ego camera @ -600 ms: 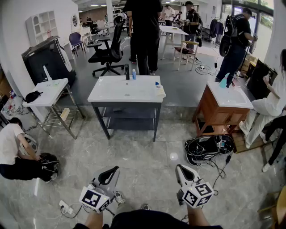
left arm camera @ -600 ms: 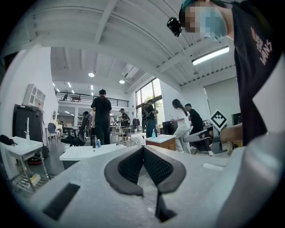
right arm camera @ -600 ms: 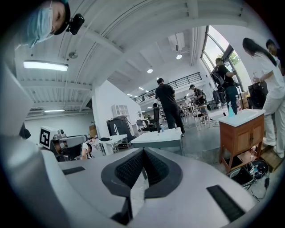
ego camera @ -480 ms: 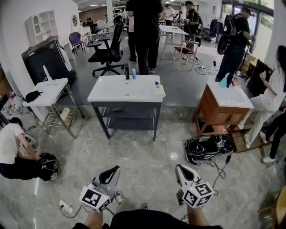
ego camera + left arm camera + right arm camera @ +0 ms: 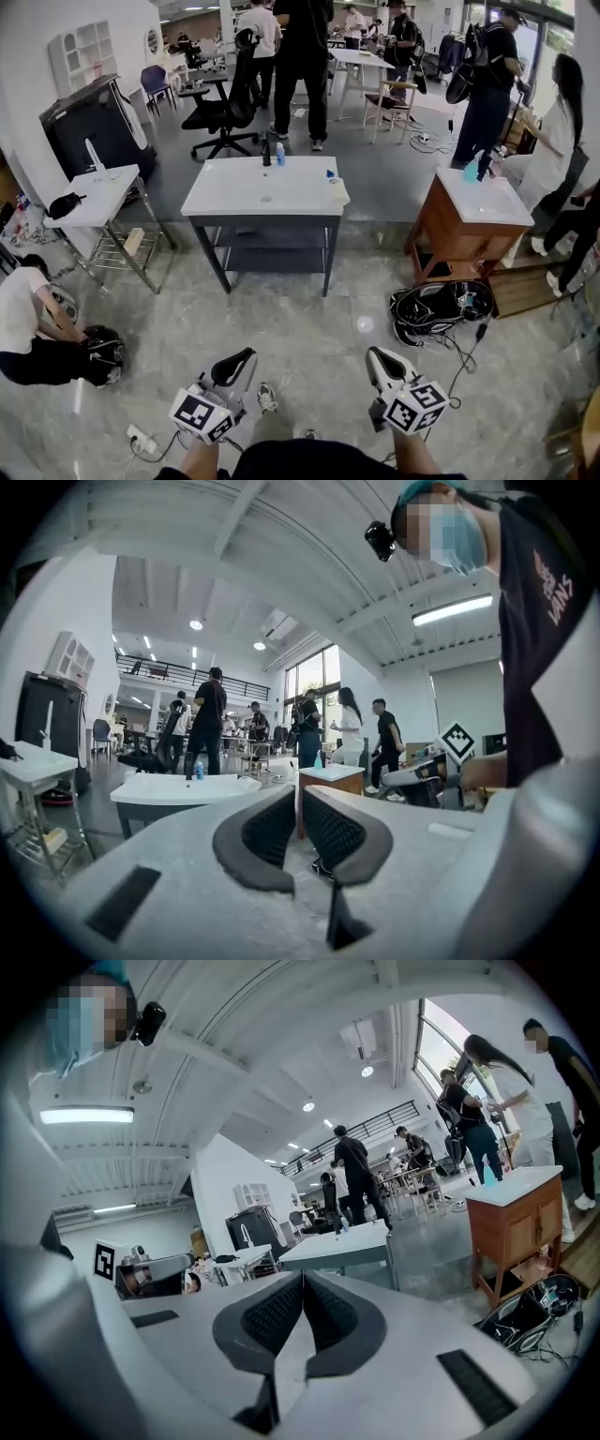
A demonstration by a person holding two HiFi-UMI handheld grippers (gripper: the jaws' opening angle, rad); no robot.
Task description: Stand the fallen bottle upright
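Observation:
A white sink-top table (image 5: 246,195) stands a few steps ahead of me, also in the left gripper view (image 5: 178,789) and the right gripper view (image 5: 342,1244). On its far edge a small blue bottle (image 5: 280,155) stands upright beside a black tap (image 5: 266,150). A pale object with a blue bit (image 5: 337,190) lies at the table's right edge, too small to make out. My left gripper (image 5: 236,361) and right gripper (image 5: 382,358) hang low over the floor, far short of the table. Each has its jaws shut with nothing between them.
A wooden cabinet with a white top (image 5: 478,208) stands at the right, with a bundle of cables (image 5: 439,307) on the floor before it. A small white table (image 5: 98,187) and a crouching person (image 5: 28,319) are at the left. Several people stand beyond.
Both grippers keep their places low in the view, still shut. A shoe has come into view between them. The people at the back and right have shifted.

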